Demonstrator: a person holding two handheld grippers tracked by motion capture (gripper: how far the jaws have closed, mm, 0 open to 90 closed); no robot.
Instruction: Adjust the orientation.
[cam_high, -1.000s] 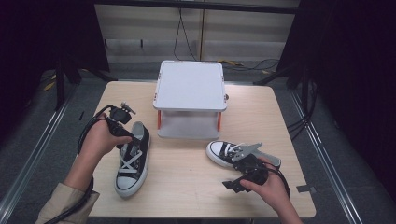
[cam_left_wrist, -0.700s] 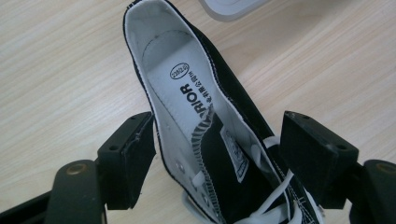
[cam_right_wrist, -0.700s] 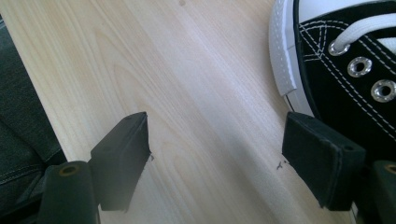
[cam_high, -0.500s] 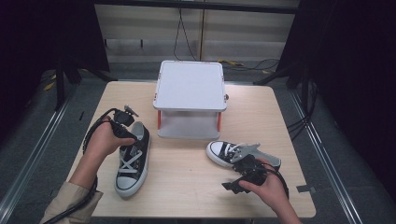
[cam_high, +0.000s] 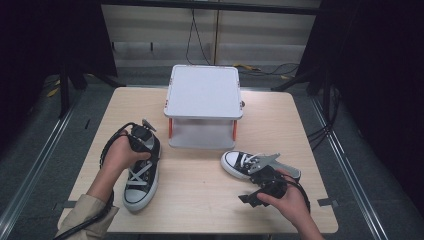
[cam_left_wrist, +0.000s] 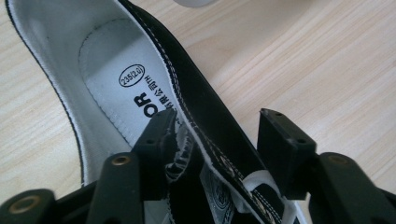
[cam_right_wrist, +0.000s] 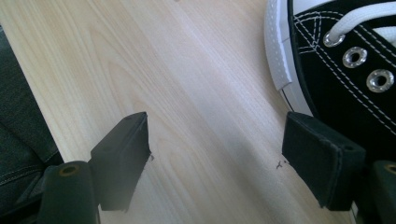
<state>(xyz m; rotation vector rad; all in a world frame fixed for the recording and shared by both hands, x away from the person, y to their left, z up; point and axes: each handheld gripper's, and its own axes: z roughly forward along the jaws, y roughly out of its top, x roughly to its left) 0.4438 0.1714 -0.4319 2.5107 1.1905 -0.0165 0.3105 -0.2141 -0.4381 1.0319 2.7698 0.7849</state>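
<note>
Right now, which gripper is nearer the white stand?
Left. The left gripper straddles the left shoe's heel wall just beside the white stand; the right gripper sits further toward the person, by the right shoe.

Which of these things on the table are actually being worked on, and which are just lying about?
In hand:
- left shoe, its side wall between the open jaws of the left gripper
- right shoe, beside the open right gripper

Lying about:
- white stand, untouched
- floor cables behind the table
</note>
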